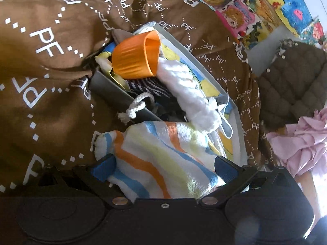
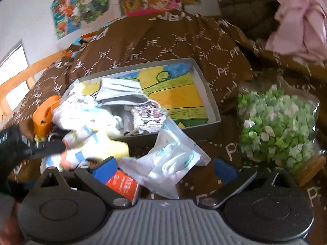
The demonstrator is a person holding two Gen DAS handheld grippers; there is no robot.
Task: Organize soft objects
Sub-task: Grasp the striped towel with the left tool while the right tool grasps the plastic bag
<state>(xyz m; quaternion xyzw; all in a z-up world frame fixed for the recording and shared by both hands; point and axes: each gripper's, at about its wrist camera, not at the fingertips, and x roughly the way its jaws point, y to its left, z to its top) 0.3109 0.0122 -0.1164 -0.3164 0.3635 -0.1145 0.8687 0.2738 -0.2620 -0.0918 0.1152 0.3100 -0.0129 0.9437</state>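
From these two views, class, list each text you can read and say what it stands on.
"PF": repeated in white across the brown quilt.
Larger white word on the quilt's edge band: upside down, cut off, not readable.
White print on the orange-red packet: too blurred.
Blue print on the clear plastic bag: too blurred.

White wall [image 2: 34, 26] w/ bright cartoon pics [image 2: 81, 4]; brown PF-print bedspread [image 1: 47, 85] over bed, wooden frame [image 2: 30, 69], daylight from left.

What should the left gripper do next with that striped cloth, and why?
Probably carry the striped cloth, which sits between the left gripper's fingers, forward over the grey box and let go; the box already holds other soft things, such as the white rope.
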